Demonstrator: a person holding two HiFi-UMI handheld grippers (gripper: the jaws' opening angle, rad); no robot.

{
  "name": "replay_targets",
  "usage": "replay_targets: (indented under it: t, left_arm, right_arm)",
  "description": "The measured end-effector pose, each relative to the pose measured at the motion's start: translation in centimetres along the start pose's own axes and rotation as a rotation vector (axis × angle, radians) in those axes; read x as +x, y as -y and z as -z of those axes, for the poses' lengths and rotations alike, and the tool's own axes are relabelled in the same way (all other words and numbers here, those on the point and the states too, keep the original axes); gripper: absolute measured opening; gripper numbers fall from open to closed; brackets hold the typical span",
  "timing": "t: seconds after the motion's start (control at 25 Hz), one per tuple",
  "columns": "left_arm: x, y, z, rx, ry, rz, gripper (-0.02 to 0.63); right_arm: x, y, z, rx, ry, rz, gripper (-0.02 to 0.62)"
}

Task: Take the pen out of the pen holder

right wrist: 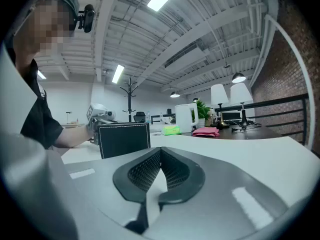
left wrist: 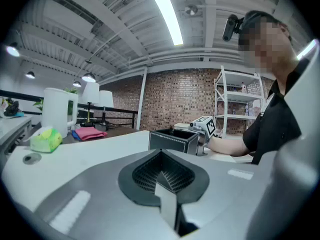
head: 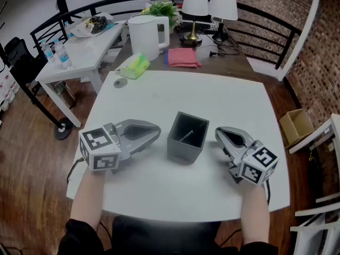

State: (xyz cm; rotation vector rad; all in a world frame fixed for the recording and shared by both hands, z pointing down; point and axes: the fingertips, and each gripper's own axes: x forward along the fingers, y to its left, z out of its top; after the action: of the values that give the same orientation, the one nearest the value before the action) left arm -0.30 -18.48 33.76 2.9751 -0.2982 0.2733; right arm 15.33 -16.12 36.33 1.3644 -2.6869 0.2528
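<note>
A dark grey square pen holder [head: 184, 147] stands in the middle of the white table [head: 223, 100]. A thin pen [head: 187, 137] leans inside it. My left gripper [head: 157, 131] lies on the table just left of the holder, its jaws shut and empty. My right gripper [head: 218, 133] rests just right of the holder, its jaws closed together with nothing between them. In the left gripper view the left gripper [left wrist: 161, 154] points at the holder [left wrist: 174, 140]. In the right gripper view the holder [right wrist: 124, 140] stands to the left beyond the right gripper [right wrist: 160, 151].
At the table's far edge lie a green pack [head: 134, 66] and a small round disc [head: 120, 83]. Behind it stand a white kettle [head: 147, 36], a pink cloth [head: 182, 57] and two lamps [head: 195, 9]. A cardboard box [head: 295, 125] sits on the floor at right.
</note>
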Motion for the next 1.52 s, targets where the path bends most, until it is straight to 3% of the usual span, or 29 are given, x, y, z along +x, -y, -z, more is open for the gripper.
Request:
replay_targets:
  t: [0.16, 0.28, 0.44, 0.56, 0.64, 0.68, 0.88, 1.2, 1.52]
  left_arm:
    - [-0.1, 0.6, -4.3, 0.064, 0.066, -0.028, 0.002]
    - [1.2, 2.6, -6.6, 0.086, 0.063, 0.031, 0.003]
    - [4.5, 4.0, -6.9, 0.082, -0.036, 0.091, 0.005]
    - [6.5, 4.0, -5.8, 0.041, -0.187, 0.107, 0.014]
    - [7.4, 4.3, -5.0, 0.048, -0.297, 0.119, 0.118]
    - [7.7, 4.3, -4.7, 0.066, -0.342, 0.114, 0.133]
    - [9.4, 3.5, -4.3, 0.082, -0.48, 0.091, 0.133]
    - [10.6, 4.6, -3.7, 0.16, -0.581, 0.112, 0.116]
    - [11.5, 4.3, -4.1, 0.25, -0.56, 0.082, 0.091]
  right_arm:
    - [-0.2, 0.1, 0.1, -0.001, -0.007, 0.002, 0.014]
    - [-0.3, 0.1, 0.2, 0.0, -0.009, 0.002, 0.014]
    - [-0.3, 0.0, 0.2, 0.0, -0.007, 0.003, 0.014]
    - [-0.2, 0.1, 0.1, 0.0, -0.006, 0.004, 0.014]
    - [-0.2, 0.1, 0.2, 0.001, -0.007, 0.003, 0.014]
    - [-0.2, 0.1, 0.2, 0.0, -0.007, 0.003, 0.014]
    - [-0.2, 0.0, 0.0, -0.002, -0.008, 0.001, 0.014]
    - [-0.2, -0.4, 0.1, -0.007, -0.009, -0.018, 0.014]
    - [-0.2, -0.5, 0.4, -0.01, -0.016, -0.026, 0.014]
